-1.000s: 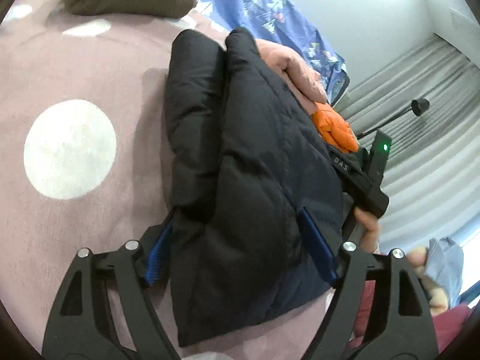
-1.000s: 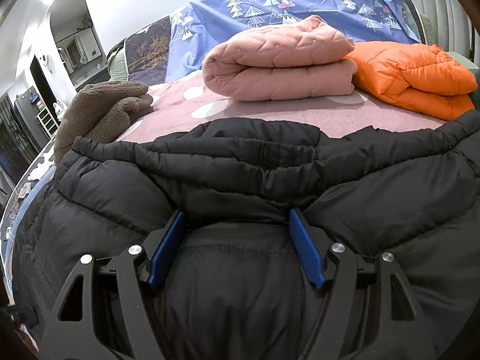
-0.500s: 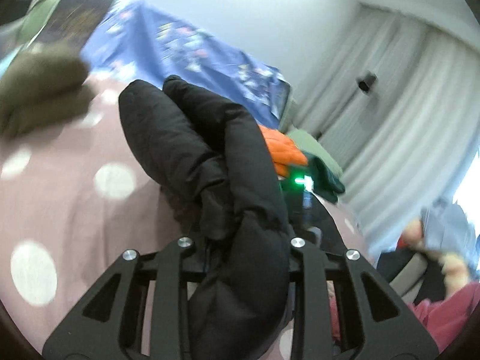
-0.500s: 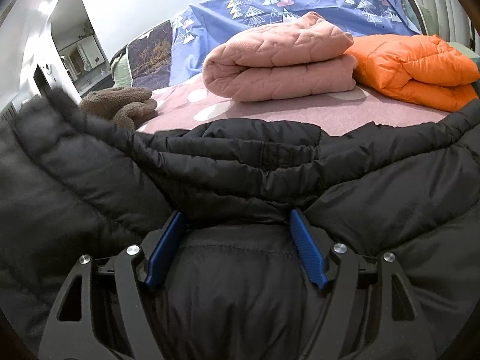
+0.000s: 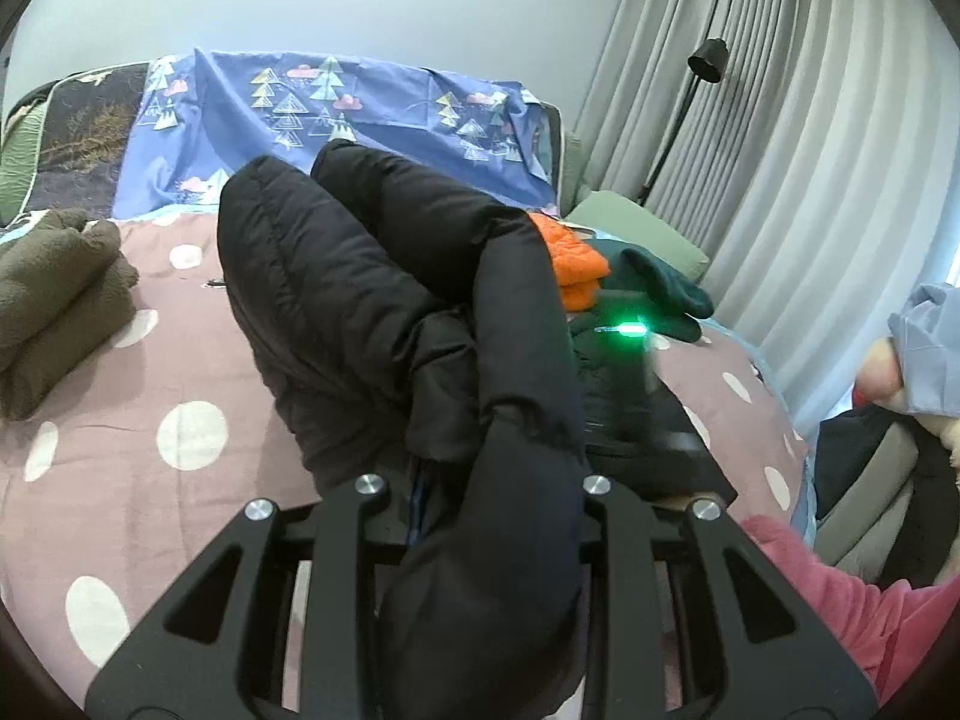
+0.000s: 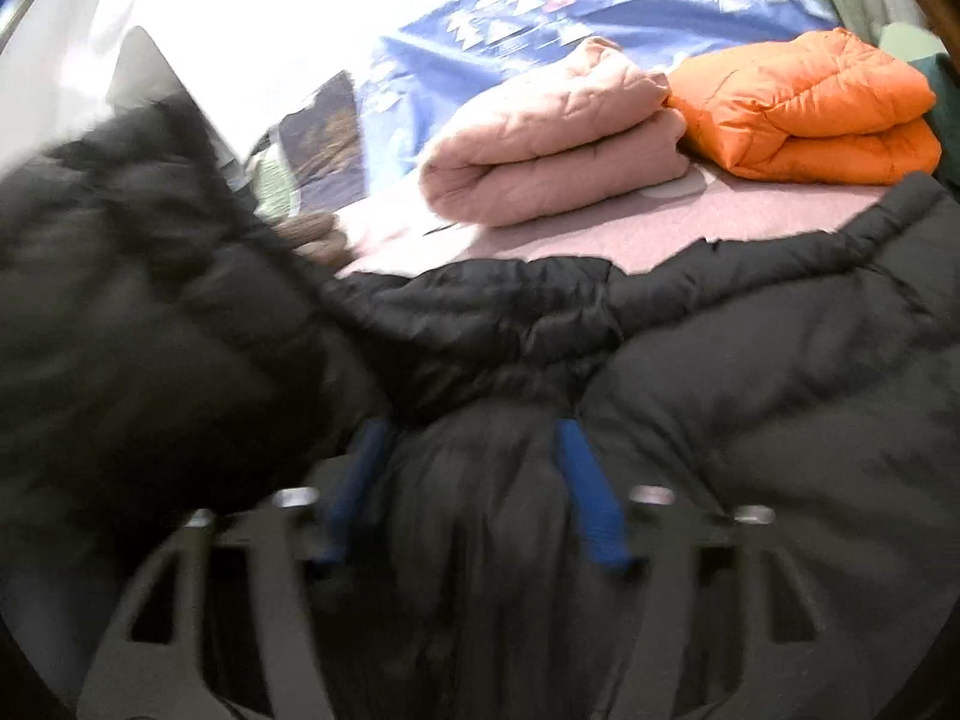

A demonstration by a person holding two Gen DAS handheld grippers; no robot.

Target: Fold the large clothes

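Note:
A black puffer jacket lies on the pink dotted bedspread. My left gripper is shut on one bunched end of it and holds that end raised off the bed; the fabric hides its pads. In the right wrist view the jacket fills the lower frame. My right gripper has its jaws closing, and its blue pads press a fold of jacket gathered between them. The right gripper's body with its green light shows behind the raised fold in the left wrist view.
Folded garments rest further up the bed: a pink quilted one, an orange jacket, a dark green piece and a brown fleece. A blue tree-print sheet covers the headboard. Curtains and a floor lamp stand right.
My left gripper shut on the jacket's end, lifted it off the bed and rolled upright. My right gripper's pads came together on the jacket fold, and the raised part swung in at its left.

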